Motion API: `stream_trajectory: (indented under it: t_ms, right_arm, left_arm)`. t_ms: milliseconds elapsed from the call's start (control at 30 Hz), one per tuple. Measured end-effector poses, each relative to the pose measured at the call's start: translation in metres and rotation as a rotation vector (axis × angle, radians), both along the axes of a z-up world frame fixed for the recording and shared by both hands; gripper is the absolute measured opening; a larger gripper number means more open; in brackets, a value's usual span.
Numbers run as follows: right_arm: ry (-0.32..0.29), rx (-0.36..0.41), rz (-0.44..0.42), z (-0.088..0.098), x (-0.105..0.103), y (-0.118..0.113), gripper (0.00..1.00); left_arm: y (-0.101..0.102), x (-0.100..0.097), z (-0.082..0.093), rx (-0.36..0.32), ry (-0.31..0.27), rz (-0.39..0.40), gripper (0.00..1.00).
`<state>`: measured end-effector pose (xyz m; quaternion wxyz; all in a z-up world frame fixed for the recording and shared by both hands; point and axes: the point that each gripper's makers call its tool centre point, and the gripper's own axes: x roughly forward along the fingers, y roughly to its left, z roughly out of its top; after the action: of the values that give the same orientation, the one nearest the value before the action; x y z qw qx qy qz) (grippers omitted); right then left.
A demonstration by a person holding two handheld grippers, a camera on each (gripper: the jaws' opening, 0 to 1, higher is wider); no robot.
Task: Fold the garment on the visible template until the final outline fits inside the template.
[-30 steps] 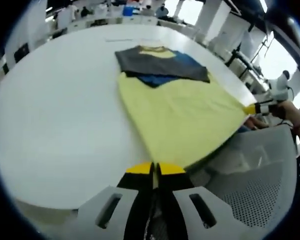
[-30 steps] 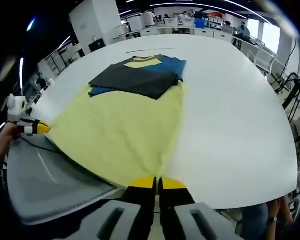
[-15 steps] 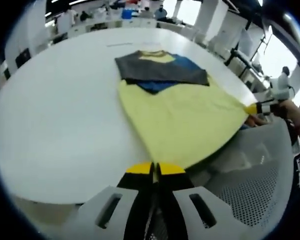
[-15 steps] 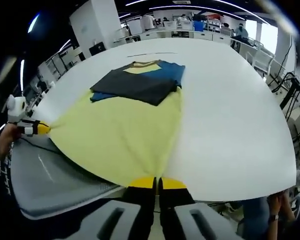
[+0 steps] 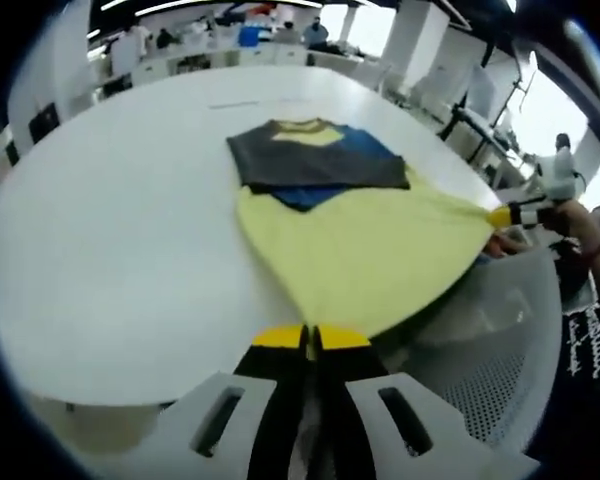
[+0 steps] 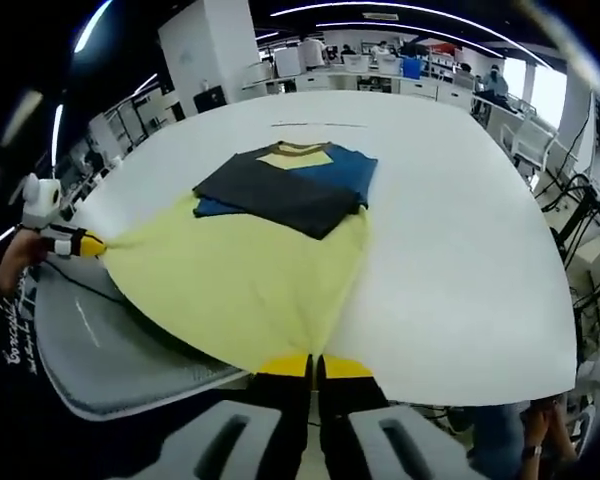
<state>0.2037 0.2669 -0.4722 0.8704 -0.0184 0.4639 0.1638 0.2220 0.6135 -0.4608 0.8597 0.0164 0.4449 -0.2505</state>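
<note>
A T-shirt lies on the white table: a yellow body with grey and blue sleeves folded across the chest. My left gripper is shut on one bottom hem corner, lifted over the table's near edge. In the right gripper view, my right gripper is shut on the other hem corner of the yellow body. The hem stretches taut between them. The right gripper's yellow tips show at the right of the left gripper view; the left gripper's tips show at the left of the right gripper view.
A grey mesh chair stands under the lifted hem, also the chair in the right gripper view. A faint template line runs on the table beyond the collar. Desks and people fill the far room. A person's hand shows low right.
Both grippers have risen slightly and drawn the hem up; the yellow body looks shorter and more lifted off the table edge. Both stay shut on the corners.
</note>
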Motion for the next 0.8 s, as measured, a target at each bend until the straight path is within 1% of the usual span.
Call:
stream_trajectory:
  t_ms: [200,300,500,533,800]
  right_arm:
    - [0.001,-0.001,-0.006,0.006,-0.005,0.001,0.00]
    - [-0.003,-0.001,0.003,0.013,-0.007,0.004,0.00]
    - [-0.037,-0.001,0.006,0.026,0.001,0.003,0.00]
    - [-0.039,0.000,0.008,0.025,0.003,0.002,0.00]
    - [-0.089,-0.006,0.021,0.045,0.018,0.003,0.00]
  left_arm:
    - [0.002,-0.006,0.003,-0.009,0.009,0.003,0.00]
    - [0.001,-0.007,0.010,-0.009,0.008,-0.002,0.00]
    - [-0.001,0.002,0.024,-0.001,-0.027,-0.002,0.00]
    - [0.000,0.004,0.025,0.000,-0.032,0.000,0.00]
    - [-0.001,0.019,0.043,-0.005,-0.071,0.009,0.00]
